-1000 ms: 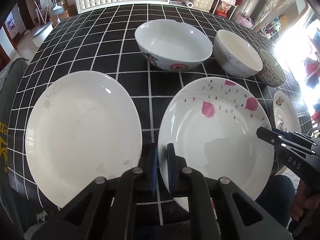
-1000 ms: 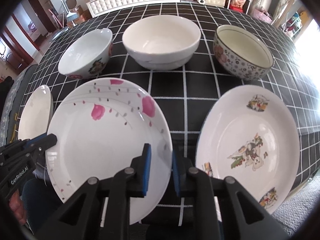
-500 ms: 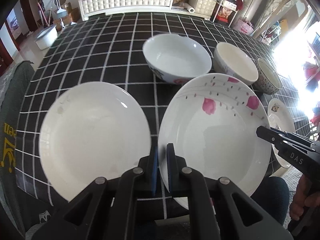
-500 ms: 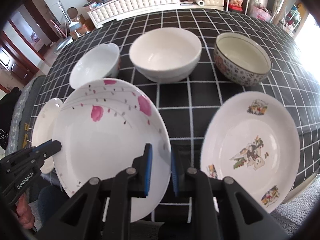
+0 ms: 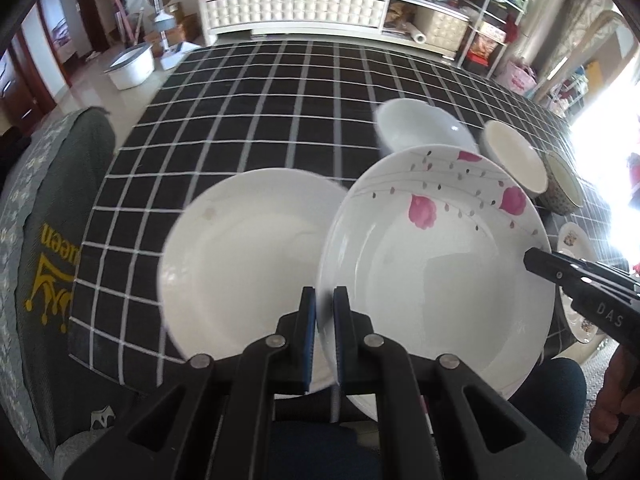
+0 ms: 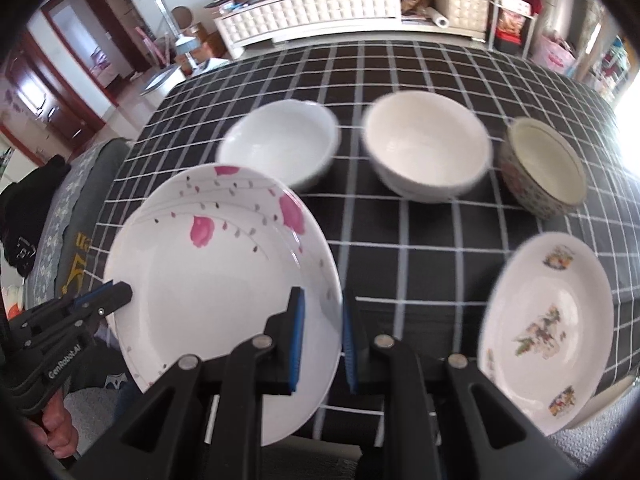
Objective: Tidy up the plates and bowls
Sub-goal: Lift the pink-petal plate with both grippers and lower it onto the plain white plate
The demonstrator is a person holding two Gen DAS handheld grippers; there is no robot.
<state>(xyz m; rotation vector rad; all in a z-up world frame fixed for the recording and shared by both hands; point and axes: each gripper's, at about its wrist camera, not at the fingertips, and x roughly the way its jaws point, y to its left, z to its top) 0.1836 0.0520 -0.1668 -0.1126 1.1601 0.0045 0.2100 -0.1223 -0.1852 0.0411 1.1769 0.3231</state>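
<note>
The flowered plate (image 5: 436,264) is up off the table (image 5: 280,96), tilted, with both tongs clenched on its rim: left tongs (image 5: 324,328) on its left edge, right tongs (image 6: 322,340) on its right edge. In the left view its near edge overlaps the plain white plate (image 5: 244,252) and it hides part of the white bowl (image 5: 420,128) behind it. The cartoon plate (image 6: 548,328) is just a cut-off sliver at the right edge in the left view, but the right view shows it whole. That view also gives all three bowls in a row: white bowl, cream bowl (image 6: 428,148), patterned bowl (image 6: 544,164). The bowls look smeared by blur. The table wears a black cloth with a white grid, and a cluttered white cabinet (image 5: 296,12) stands at the back.
</note>
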